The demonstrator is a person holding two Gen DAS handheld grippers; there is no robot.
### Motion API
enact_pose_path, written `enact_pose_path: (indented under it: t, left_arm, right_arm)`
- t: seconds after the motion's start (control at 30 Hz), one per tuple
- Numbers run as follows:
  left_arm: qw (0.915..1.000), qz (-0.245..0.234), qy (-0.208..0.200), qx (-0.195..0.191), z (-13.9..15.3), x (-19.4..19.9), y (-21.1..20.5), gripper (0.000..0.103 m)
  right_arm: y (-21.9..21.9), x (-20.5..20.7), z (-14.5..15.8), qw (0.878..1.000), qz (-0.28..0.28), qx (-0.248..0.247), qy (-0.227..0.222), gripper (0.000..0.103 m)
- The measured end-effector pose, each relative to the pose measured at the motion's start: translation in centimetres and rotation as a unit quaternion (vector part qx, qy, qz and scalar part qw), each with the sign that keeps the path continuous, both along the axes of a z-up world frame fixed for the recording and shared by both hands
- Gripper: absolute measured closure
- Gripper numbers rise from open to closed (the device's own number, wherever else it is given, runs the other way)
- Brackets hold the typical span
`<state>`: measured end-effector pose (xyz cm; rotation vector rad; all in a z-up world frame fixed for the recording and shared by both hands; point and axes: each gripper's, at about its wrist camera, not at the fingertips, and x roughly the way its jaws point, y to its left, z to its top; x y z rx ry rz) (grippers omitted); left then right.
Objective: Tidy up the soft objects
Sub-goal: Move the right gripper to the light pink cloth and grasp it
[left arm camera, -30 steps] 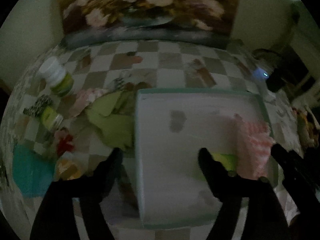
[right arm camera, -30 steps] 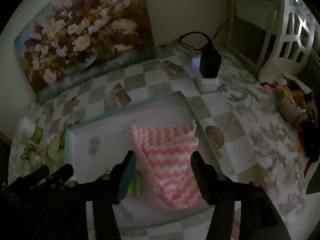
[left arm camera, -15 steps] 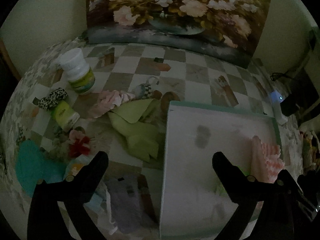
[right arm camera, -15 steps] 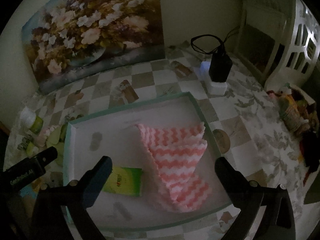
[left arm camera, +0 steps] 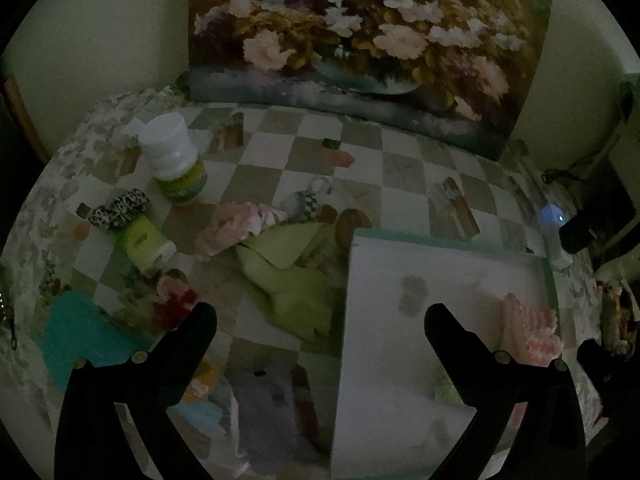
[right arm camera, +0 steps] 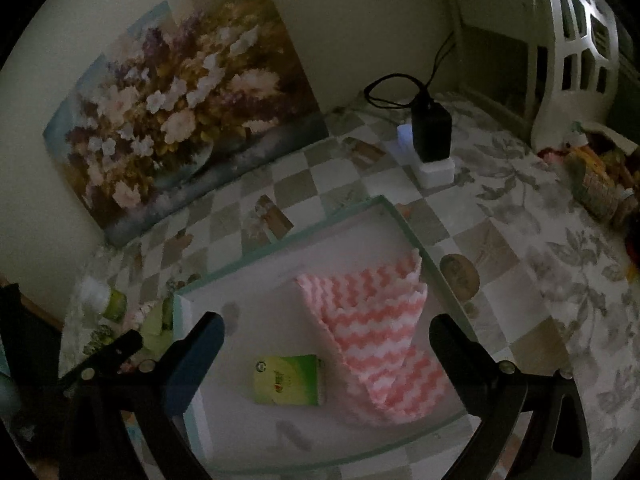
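Both of my grippers have their jaws spread wide with nothing between them. My right gripper (right arm camera: 326, 330) hovers over the white tray (right arm camera: 280, 248) with the teal rim, and looking down between its fingers I see 2 things lying in there: a pink and white zigzag cloth (right arm camera: 378, 332) folded up against the tray's right side, and a small green packet (right arm camera: 288, 380) lying flat just left of the cloth's near end, maybe touching it, can't quite tell in this dim light.

My left gripper (left arm camera: 320, 314) sits over the tray's left edge, so its right finger is above the tray and its left finger is above the clutter on the counter (left arm camera: 312, 152). From this side the tray (left arm camera: 448, 240) shows the pink cloth (left arm camera: 528, 332) bunched at its far right. Just left of the tray lies a lime green cloth (left arm camera: 288, 276), crumpled and touching the tray wall. Behind it there's a pale pink fluffy thing (left arm camera: 236, 228), and a black and white checked scrunchie (left arm camera: 304, 200) just beyond that. Further left: a leopard print scrunchie (left arm camera: 118, 208), a small green bottle (left arm camera: 146, 246) on its side, and a white bottle with green label (left arm camera: 174, 160) standing upright. Nearer my left finger are a red flower thing (left arm camera: 174, 304), a teal cloth (left arm camera: 80, 340) and a greyish purple cloth (left arm camera: 268, 404).

Propped against the wall at the back is a big flower painting (right arm camera: 176, 108), with a black charger (right arm camera: 430, 132) off to the right.
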<state>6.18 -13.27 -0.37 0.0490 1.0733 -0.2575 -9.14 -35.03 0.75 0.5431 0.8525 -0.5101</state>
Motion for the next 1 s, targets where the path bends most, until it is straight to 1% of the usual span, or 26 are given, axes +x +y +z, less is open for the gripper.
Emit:
enact_pose_path:
  t: [0.2, 0.27, 0.37, 0.53, 0.63, 0.8, 1.0]
  left_arm:
    - [0.9998, 0.001, -0.018, -0.002, 1.5, 0.9, 1.5, 0.0]
    - [0.9997, 0.003, -0.024, -0.007, 2.1, 1.3, 2.4, 0.0]
    - [0.9994, 0.01, -0.033, -0.004, 2.7, 1.8, 3.9, 0.0]
    - [0.998, 0.045, -0.044, 0.009, 3.7, 3.1, 7.8, 0.0]
    - [0.9965, 0.07, -0.042, 0.017, 3.9, 4.0, 10.7, 0.0]
    - [0.992, 0.113, -0.036, 0.044, 3.5, 5.0, 15.2, 0.0]
    - [0.9857, 0.164, -0.011, 0.036, 2.5, 6.0, 20.3, 0.0]
  right_arm:
    - [1.9, 1.3, -0.5, 0.999, 0.033, -0.009, 0.02, 0.0]
    - [2.7, 1.8, -0.6, 0.999, 0.046, -0.004, 0.021, 0.0]
    - [4.1, 2.6, -0.4, 0.998, 0.067, -0.005, 0.019, 0.0]
    - [6.3, 3.6, 0.2, 0.995, 0.093, -0.029, 0.016, 0.0]
    - [7.0, 3.7, 0.4, 0.995, 0.097, -0.033, 0.011, 0.0]
    - [7.8, 4.2, 0.7, 0.994, 0.103, -0.03, 0.002, 0.0]
    - [9.9, 5.4, 0.9, 0.992, 0.123, -0.035, 0.003, 0.0]
